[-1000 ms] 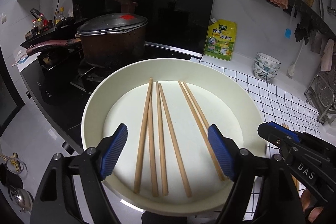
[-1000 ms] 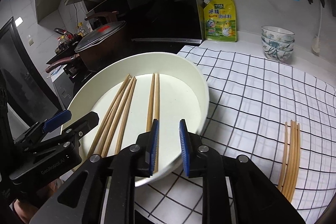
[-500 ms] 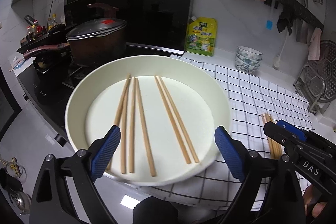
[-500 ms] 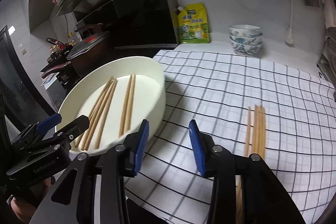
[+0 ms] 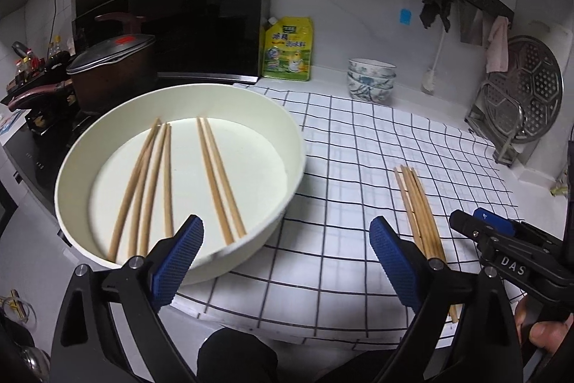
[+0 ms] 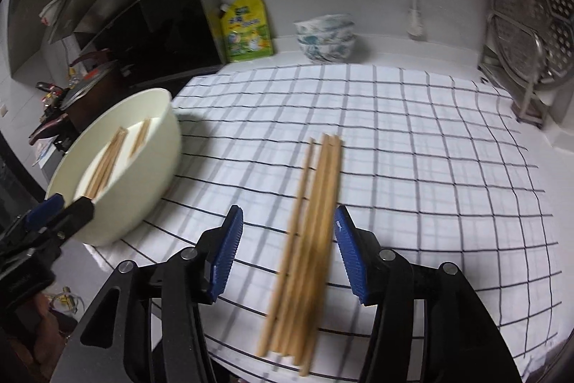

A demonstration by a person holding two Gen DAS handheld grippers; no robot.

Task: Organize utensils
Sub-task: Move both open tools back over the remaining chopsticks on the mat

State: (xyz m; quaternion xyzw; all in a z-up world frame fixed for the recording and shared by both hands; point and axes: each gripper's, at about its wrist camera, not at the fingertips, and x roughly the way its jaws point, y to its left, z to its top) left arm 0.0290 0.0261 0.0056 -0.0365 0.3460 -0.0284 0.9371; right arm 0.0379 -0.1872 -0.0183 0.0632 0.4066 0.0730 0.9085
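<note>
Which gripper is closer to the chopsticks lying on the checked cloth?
Right. The right gripper straddles the chopsticks on the cloth, its jaws opening; the left gripper is beside the basin.

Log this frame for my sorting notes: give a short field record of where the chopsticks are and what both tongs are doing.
basin: cream round basin at the cloth's left edge
chopsticks in basin: six chopsticks lying loose inside
chopsticks on cloth: bundle lying on the checked cloth
left tongs: wide open, empty, near the basin's rim
right tongs: opening, the bundle between the pads, not gripped
</note>
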